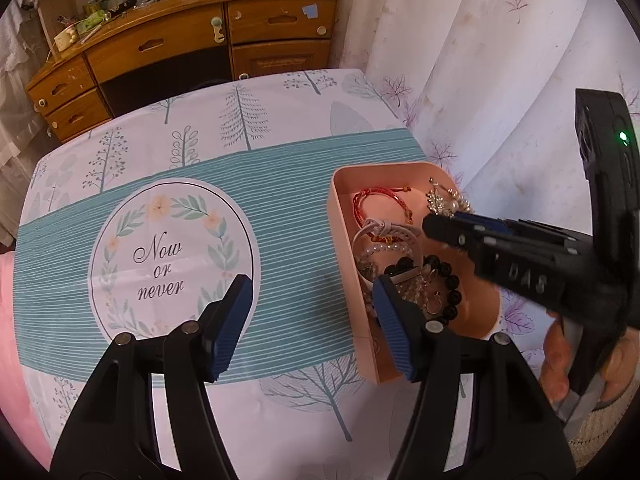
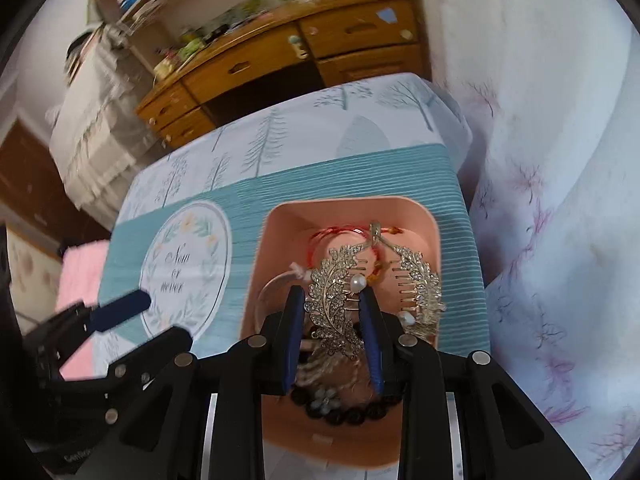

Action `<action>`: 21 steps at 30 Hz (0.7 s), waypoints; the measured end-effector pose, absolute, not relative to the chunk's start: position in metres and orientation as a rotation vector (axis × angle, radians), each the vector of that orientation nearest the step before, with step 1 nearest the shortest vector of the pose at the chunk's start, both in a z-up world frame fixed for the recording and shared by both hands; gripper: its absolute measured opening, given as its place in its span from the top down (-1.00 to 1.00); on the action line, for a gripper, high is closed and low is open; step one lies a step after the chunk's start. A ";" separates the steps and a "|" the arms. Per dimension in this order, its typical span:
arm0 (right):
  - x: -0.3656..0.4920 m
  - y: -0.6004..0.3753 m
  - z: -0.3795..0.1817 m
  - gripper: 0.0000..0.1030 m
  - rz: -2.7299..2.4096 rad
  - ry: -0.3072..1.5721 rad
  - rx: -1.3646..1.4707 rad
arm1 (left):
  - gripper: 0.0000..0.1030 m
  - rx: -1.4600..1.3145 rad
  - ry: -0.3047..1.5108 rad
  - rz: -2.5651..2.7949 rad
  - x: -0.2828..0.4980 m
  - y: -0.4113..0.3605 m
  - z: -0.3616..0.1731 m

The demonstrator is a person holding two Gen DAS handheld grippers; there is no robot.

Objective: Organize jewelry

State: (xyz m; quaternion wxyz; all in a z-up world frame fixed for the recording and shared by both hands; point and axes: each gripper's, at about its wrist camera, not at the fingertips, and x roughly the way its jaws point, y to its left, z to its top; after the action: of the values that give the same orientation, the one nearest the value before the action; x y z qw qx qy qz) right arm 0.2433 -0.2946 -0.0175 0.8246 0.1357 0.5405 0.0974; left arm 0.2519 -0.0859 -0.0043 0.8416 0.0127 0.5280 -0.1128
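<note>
A pink box (image 1: 340, 216) (image 2: 256, 280) sits at the right of the tablecloth and holds a red cord bracelet (image 1: 380, 200), a white band (image 1: 384, 230), a black bead bracelet (image 1: 450, 280) and other pieces. My right gripper (image 2: 332, 320) is shut on a gold rhinestone leaf hair comb (image 2: 332, 300) with pearls, held just above the box; it shows in the left wrist view (image 1: 444, 224) with the comb (image 1: 444, 200) at its tips. My left gripper (image 1: 316, 320) is open and empty over the box's left wall.
The tablecloth (image 1: 160, 248) has a "Now or never" oval to the left of the box. A wooden dresser (image 1: 180, 40) with clutter stands behind the table. A patterned curtain (image 1: 500, 60) hangs at the right. Pink fabric (image 2: 80, 280) lies at the left edge.
</note>
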 end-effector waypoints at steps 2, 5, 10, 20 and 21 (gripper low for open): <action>0.251 -0.301 -0.025 0.47 0.195 1.145 0.308 | -0.16 0.032 1.120 -0.231 0.255 -0.087 -0.008; 0.255 -0.309 -0.031 0.35 0.215 1.139 0.347 | -0.16 0.033 1.128 -0.223 0.258 -0.086 -0.013; 0.258 -0.299 -0.027 0.32 0.240 1.110 0.356 | -0.16 0.030 1.142 -0.215 0.261 -0.085 -0.020; 0.229 -0.291 0.031 0.32 0.253 0.985 0.339 | -0.16 0.011 1.122 -0.224 0.251 -0.080 -0.009; 0.225 -0.290 0.037 0.32 0.254 0.980 0.333 | -0.16 0.010 1.117 -0.225 0.249 -0.079 -0.006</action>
State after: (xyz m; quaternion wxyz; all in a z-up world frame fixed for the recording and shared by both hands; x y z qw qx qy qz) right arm 0.2254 -0.2895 0.0369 0.8613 0.1587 0.4672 0.1210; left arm 0.2486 -0.0790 -0.0057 0.8421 0.0047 0.5286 -0.1067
